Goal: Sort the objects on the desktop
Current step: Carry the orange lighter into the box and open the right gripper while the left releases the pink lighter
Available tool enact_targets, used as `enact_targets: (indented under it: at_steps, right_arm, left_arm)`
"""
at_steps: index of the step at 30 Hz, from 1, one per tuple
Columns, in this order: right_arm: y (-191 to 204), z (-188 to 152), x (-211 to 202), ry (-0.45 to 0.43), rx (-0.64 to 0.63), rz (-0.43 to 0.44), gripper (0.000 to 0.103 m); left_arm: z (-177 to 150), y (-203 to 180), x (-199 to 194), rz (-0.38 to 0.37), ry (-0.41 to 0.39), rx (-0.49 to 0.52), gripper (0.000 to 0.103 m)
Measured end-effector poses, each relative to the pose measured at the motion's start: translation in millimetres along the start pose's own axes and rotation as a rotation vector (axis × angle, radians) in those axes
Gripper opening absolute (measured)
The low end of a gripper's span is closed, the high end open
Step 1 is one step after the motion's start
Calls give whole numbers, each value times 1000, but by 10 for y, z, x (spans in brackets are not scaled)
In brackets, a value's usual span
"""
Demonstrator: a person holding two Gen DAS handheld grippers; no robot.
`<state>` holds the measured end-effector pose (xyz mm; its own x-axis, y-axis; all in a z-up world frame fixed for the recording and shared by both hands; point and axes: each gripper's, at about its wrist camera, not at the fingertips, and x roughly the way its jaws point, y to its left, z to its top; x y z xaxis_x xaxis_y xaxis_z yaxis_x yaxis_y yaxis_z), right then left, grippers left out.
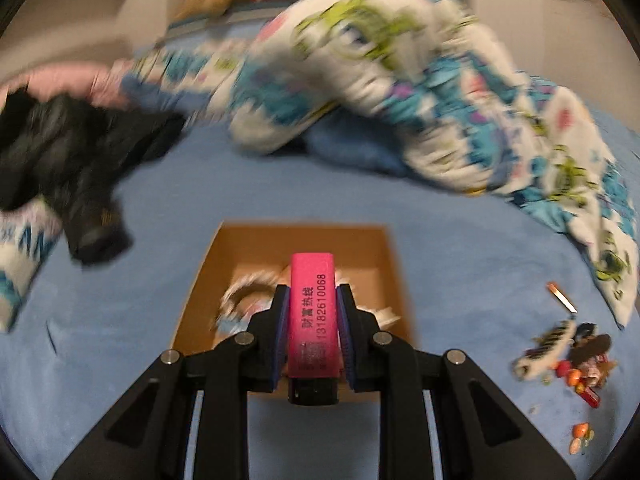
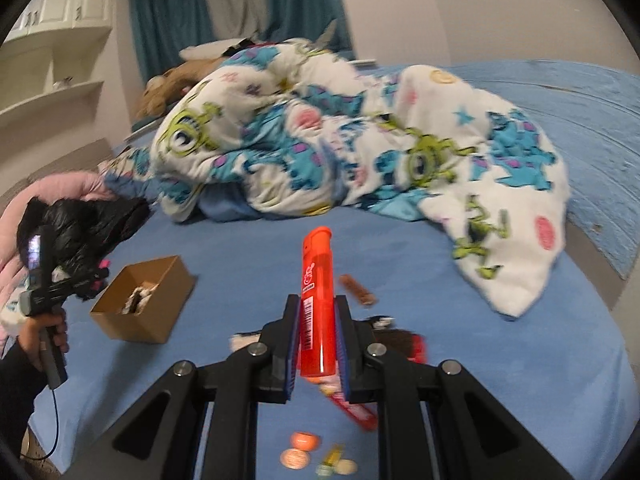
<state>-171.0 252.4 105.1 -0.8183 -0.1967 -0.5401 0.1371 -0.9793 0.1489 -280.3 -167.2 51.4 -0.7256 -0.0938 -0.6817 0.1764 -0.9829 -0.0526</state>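
My left gripper point(image 1: 311, 294) is shut on a pink lighter point(image 1: 311, 312) with black print, held above the open cardboard box point(image 1: 200, 300) that has small items inside. My right gripper point(image 2: 316, 304) is shut on an orange-red lighter point(image 2: 317, 304) that sticks up between the blue pads. The same box point(image 2: 160, 320) sits to the left in the right wrist view, and the left gripper point(image 2: 102, 274) hovers beside it, held by a hand point(image 2: 44, 332). A pile of small objects point(image 1: 568, 360) lies on the blue bed sheet point(image 1: 460, 280), right of the box.
A crumpled cartoon-print blanket point(image 2: 360, 140) fills the back of the bed. Black clothing point(image 1: 60, 160) and pink fabric point(image 1: 60, 76) lie at the left. A brown wrapper point(image 2: 358, 290), a red packet point(image 2: 352, 408), an orange cap point(image 2: 305, 441) and coins point(image 2: 294, 458) lie under my right gripper.
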Motion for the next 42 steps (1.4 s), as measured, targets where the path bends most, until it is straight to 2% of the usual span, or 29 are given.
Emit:
enact_targets:
  at_steps: [2, 6, 7, 8, 10, 12, 14, 17, 18, 20, 24, 26, 32, 35, 39, 42]
  right_arm:
    - [215, -37, 161, 39, -49, 20, 16]
    - [594, -108, 369, 83, -111, 77, 16]
    - [721, -126, 417, 94, -132, 94, 16]
    - [806, -130, 454, 100, -148, 105, 16]
    - [1038, -157, 540, 116, -186, 136, 16]
    - [1235, -161, 630, 125, -207, 173, 16]
    - [1497, -126, 803, 142, -209, 253, 16]
    - [1858, -4, 1088, 154, -202, 354, 16]
    - [1939, 31, 1172, 158, -197, 378, 16]
    - [2186, 117, 1447, 189, -199, 430, 16]
    - [2694, 187, 1985, 268, -249, 457, 16]
    - [2888, 193, 2182, 298, -260, 449, 16]
    - [3196, 121, 2477, 357, -288, 355, 18]
    - [3218, 86, 2522, 350, -302, 313, 31]
    - [3192, 85, 2490, 327, -302, 269, 59]
    - [3179, 97, 2382, 296, -322, 228, 62]
  left_arm:
    - [-87, 135, 177, -22, 59, -22, 23]
    - [-240, 106, 390, -7, 125, 23, 24]
    - [-277, 105, 453, -1, 141, 17, 25]
    - [-308, 103, 500, 14, 153, 11, 30]
    - [-374, 66, 484, 40, 102, 19, 37]
    - [-396, 22, 452, 89, 58, 46, 75]
    - [-441, 31, 322, 121, -20, 59, 82]
    - [-483, 154, 116, 167, -75, 59, 100]
    - [-516, 214, 30, 194, -91, 49, 103]
    - [-641, 377, -147, 223, -106, 12, 103]
    - [-884, 603, -443, 281, -96, -53, 103]
    - [-938, 633, -569, 269, -128, -91, 103]
    - [-945, 557, -657, 251, -163, -33, 103]
    - [-986, 526, -633, 225, -161, -40, 103]
    - [-998, 455, -615, 226, -161, -11, 103]
    - [-983, 426, -658, 210, -177, -12, 103]
